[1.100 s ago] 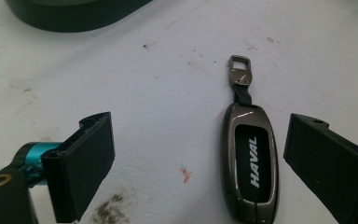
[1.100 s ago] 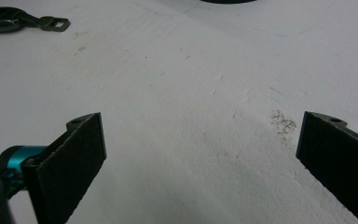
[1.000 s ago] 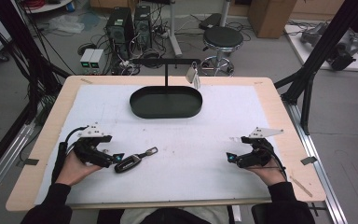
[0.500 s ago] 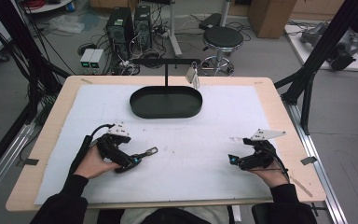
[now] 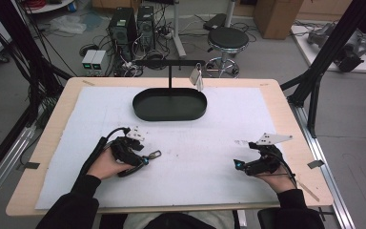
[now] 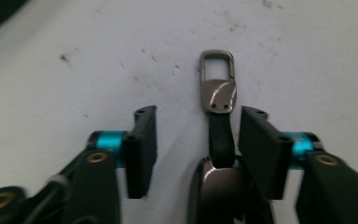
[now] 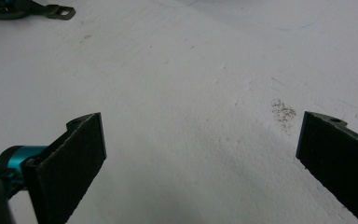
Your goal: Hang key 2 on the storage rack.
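Observation:
A dark key fob with a black strap and a metal clasp (image 6: 219,93) lies flat on the white mat (image 5: 205,143). My left gripper (image 6: 193,144) stands open over it, the strap lying between the jaws and nearer the right one. From above, the clasp (image 5: 154,154) pokes out to the right of the left gripper (image 5: 140,160). My right gripper (image 5: 238,165) rests at the mat's right side, jaws wide apart with nothing but bare mat between them (image 7: 200,154). The clasp (image 7: 60,11) also appears at the top left of the right gripper view.
A black oval tray (image 5: 169,113) sits at the back middle of the mat. Behind it stands a black T-shaped stand (image 5: 170,64) with a small pale tag (image 5: 198,78) hanging from its right end. The wooden table edge (image 5: 295,124) borders the mat.
My left gripper has moved right and a little forward, so the key fob now lies between its jaws. The right gripper has barely moved.

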Available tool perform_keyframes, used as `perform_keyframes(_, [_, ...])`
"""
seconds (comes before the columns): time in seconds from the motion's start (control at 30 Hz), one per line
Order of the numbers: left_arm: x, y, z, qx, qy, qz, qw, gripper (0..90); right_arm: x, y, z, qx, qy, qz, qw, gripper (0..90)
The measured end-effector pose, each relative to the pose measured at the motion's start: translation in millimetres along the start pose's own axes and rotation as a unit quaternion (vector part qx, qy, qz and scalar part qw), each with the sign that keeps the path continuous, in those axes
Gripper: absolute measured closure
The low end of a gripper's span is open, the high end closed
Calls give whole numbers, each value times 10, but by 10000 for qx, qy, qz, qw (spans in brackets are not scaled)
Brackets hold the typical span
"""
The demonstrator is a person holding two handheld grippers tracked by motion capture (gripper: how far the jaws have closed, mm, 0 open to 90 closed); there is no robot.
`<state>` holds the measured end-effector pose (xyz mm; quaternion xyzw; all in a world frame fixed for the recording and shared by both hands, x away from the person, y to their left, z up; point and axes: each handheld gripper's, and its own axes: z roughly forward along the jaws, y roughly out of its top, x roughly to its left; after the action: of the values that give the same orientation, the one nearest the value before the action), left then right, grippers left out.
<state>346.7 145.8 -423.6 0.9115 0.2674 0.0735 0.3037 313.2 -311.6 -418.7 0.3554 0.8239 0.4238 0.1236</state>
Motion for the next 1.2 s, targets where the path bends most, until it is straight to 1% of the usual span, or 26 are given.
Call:
perform_keyframes(0.03, [0,1,15,20,-103,-4,9999,535,1,0,-1,-6,8,6,10000,7])
perform_keyframes(0.1, [-14,7,38,66,-193,27,9998,577,-1,-1,-4,-3,3,8,10000,7])
perform_keyframes(0.13, [-21,7,49,78,-202,21,9998,602,-1,-3,-6,-1,5,7,10000,7])
perform_keyframes(0.2, [-24,8,45,91,-140,19,9999,630,2,-8,-7,-3,-4,4,10000,7])
perform_keyframes(0.23, [-17,6,47,82,-81,-16,9999,663,5,-10,-10,9,-10,1,10000,7])
perform_keyframes(0.27, [-19,2,49,52,-60,-94,9999,692,11,-12,-9,10,-2,0,10000,7])
perform_keyframes(0.3, [-22,-1,50,43,-48,-91,9999,698,15,-12,-8,11,-2,-4,10000,7])
perform_keyframes(0.33, [-26,-1,46,64,-8,-10,10000,706,20,-12,-6,24,-10,-7,10000,7])
perform_keyframes(0.37, [-42,-1,50,52,17,-27,10000,717,22,-11,-2,23,-7,-29,10000,7])
perform_keyframes(0.4, [-46,0,52,46,59,21,10000,725,28,-12,3,31,7,-17,10000,7])
perform_keyframes(0.43, [-61,0,49,57,88,27,9999,731,30,-11,6,39,0,-21,10000,7])
perform_keyframes(0.47, [-68,-1,50,35,67,78,9999,760,33,-9,13,50,4,-40,10000,7])
perform_keyframes(0.5, [-74,2,49,47,93,105,9999,802,35,-8,19,64,-1,-53,10000,7])
perform_keyframes(0.6, [-66,-2,47,29,56,49,10000,815,45,-2,34,99,21,-85,9999,7])
perform_keyframes(0.63, [-49,-9,49,-5,2,-60,10000,817,49,0,36,103,21,-71,9999,7])
perform_keyframes(0.73, [-46,-19,50,-63,-15,-209,9998,827,55,9,41,82,18,-73,9999,7])
perform_keyframes(0.77, [-52,-22,50,-94,-3,-230,9997,834,55,11,42,69,21,-81,9999,7])
perform_keyframes(0.9, [-55,-22,44,-112,9,-190,9998,853,61,16,42,50,28,-91,9999,7])
perform_keyframes(1.0, [-55,-24,40,-119,2,-226,9997,857,59,18,37,28,24,-108,9999,7])
perform_keyframes(1.1, [-46,-27,30,-153,-58,-247,9996,860,60,19,30,11,27,-94,10000,7])
perform_keyframes(1.13, [-37,-28,24,-162,-85,-225,9996,860,60,18,28,6,36,-95,9999,7])
perform_keyframes(1.2, [-35,-29,7,-196,-68,-234,9995,861,59,18,23,-5,37,-102,9999,7])
